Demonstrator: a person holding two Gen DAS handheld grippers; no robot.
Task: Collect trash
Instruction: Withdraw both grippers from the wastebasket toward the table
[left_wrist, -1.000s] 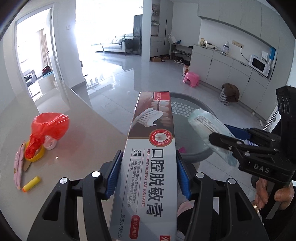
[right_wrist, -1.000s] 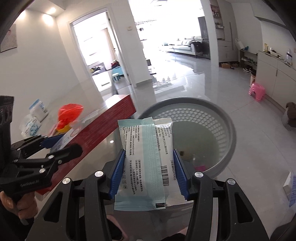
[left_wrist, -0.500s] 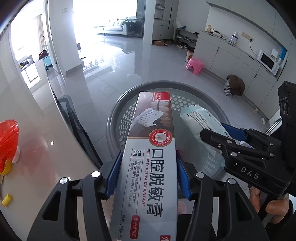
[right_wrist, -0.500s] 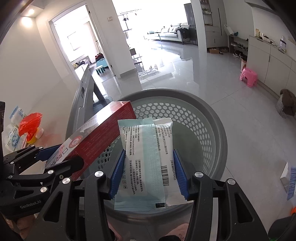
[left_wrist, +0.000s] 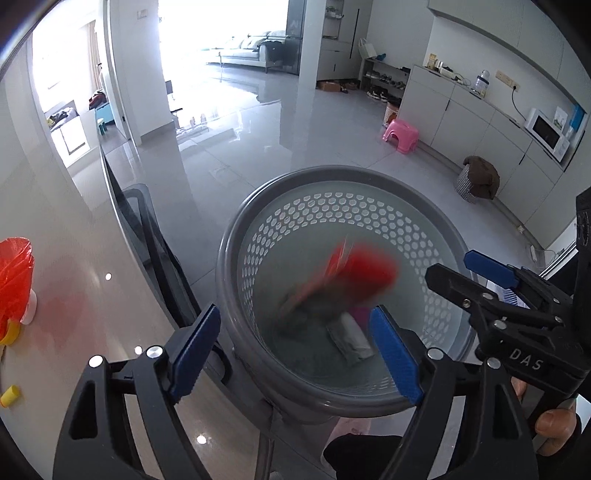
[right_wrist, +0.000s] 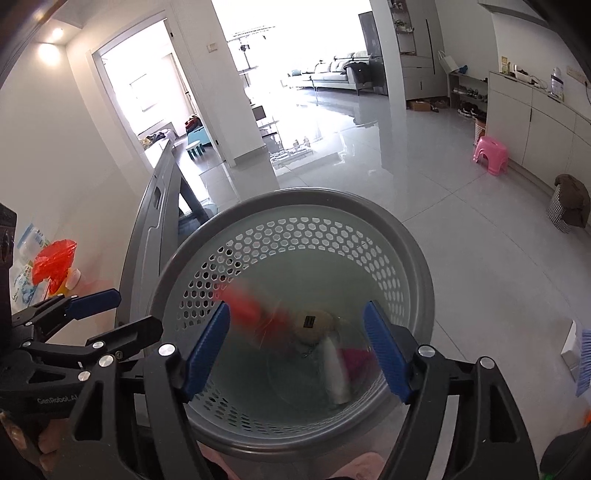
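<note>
Now both released, left gripper (left_wrist: 295, 349) and right gripper (right_wrist: 297, 345) just sprung wide over the grey perforated plastic basket (right_wrist: 402, 236), red-blurred toothpaste box (left_wrist: 354, 273) tumbling in, could catch the rim and bounce out.

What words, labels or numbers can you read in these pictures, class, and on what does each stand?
"DAS": on the right gripper.
"GenRobot.AI": on the left gripper.
Barcode label on a packet in the basket: too small to read.
Print on the blue-and-white packs on the table: too blurred to read.
</note>
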